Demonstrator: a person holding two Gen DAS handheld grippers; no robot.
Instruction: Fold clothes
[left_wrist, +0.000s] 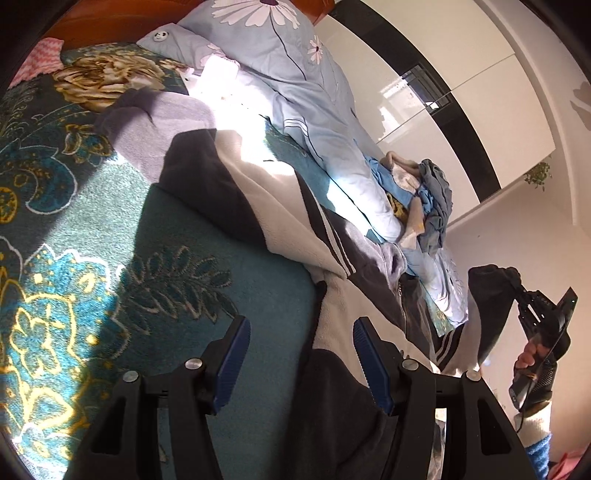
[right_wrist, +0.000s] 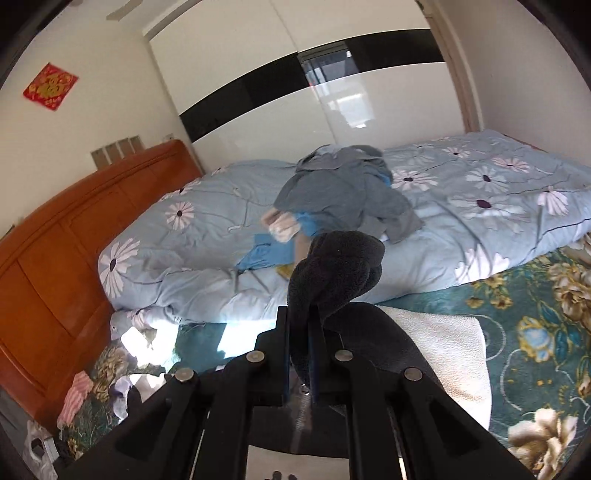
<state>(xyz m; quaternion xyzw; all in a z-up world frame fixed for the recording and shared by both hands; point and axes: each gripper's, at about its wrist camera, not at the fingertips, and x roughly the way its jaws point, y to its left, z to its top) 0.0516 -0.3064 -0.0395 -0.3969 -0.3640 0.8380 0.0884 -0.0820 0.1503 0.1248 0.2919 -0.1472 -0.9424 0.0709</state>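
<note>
**Fleece jacket pinched at one end on the bed**

Nearest the left wrist camera, the left gripper (left_wrist: 301, 354) hangs with its blue pads spread apart and nothing between them, one pad over the teal flowered blanket (left_wrist: 74, 229), the other over the jacket (left_wrist: 258, 206). The jacket, dark grey and cream fleece with striped trim, lies stretched across the blanket, lit by a patch of sun.

At the jacket's far end a hand (left_wrist: 532, 354) holds the right gripper (right_wrist: 299, 332), whose jaws are pressed together on a bunched fold of the jacket's dark fleece, lifted above the blanket.

Beyond the jacket lies a pale blue quilt (right_wrist: 480, 192) with daisies, and on it a heap of grey and blue clothes (right_wrist: 343, 195). Behind the quilt stand a wooden headboard (right_wrist: 66, 236) and a white wardrobe (right_wrist: 258, 110) with a black band.
</note>
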